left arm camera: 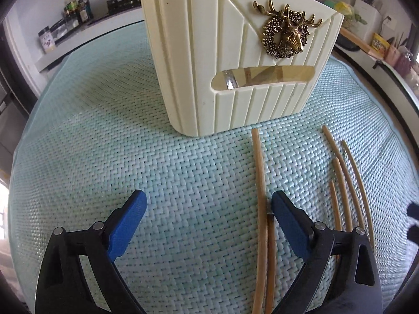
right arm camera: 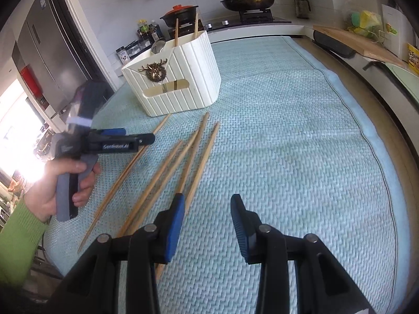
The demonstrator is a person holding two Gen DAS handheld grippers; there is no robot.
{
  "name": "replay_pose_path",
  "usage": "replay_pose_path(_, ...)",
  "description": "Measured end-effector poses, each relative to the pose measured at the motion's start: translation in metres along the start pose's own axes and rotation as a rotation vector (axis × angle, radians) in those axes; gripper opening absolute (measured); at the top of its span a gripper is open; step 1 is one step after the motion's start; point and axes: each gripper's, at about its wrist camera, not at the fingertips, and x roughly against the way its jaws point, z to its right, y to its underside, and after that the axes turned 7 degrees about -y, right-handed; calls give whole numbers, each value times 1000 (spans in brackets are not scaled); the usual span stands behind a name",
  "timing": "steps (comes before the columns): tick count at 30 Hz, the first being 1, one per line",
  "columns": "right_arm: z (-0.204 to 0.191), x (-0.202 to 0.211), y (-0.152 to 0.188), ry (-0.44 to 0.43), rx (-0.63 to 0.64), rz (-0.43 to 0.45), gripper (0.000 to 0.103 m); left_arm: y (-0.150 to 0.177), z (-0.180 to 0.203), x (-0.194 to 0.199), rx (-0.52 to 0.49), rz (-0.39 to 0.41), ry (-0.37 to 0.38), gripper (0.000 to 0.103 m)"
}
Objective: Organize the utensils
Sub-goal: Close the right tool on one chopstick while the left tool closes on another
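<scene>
A cream ribbed utensil holder [left arm camera: 225, 60] with a brass deer emblem [left arm camera: 286, 35] stands on the pale green woven mat [left arm camera: 131, 144]; it also shows in the right wrist view [right arm camera: 180, 83], holding two chopsticks [right arm camera: 176, 35] and a metal spoon [right arm camera: 158, 45]. Several wooden chopsticks [left arm camera: 260, 196] lie loose on the mat in front of it, seen too in the right wrist view [right arm camera: 188, 157]. My left gripper [left arm camera: 209, 204] is open and empty, with one chopstick beside its right finger. My right gripper [right arm camera: 207, 209] is open and empty, just right of the chopstick ends.
The left gripper held by a hand in a green sleeve [right arm camera: 86, 157] shows at the left of the right wrist view. A stove with pans [right arm camera: 248, 0], bottles [right arm camera: 146, 30] and a fridge [right arm camera: 44, 52] are behind. A wooden board [right arm camera: 353, 41] lies at right.
</scene>
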Motion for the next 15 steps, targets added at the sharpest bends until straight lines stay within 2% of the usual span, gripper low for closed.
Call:
replay_pose_path(6,9,-72,-61,-17,-47,-167,36,12,-9,6,-33,-14,20,90)
replay_pose_path(10,3,-101,-79,33,-26,-257,28,1,-7,6,-55,-30,40,90)
replay_pose_path(13,-4,-110,-87,72,11,-279,23,-9,-4,2,-35,-37,50,90)
replay_pose_path(15,-7,-114,-89,77,13,-289,23,-14,-5,0,-13,-43,70,86)
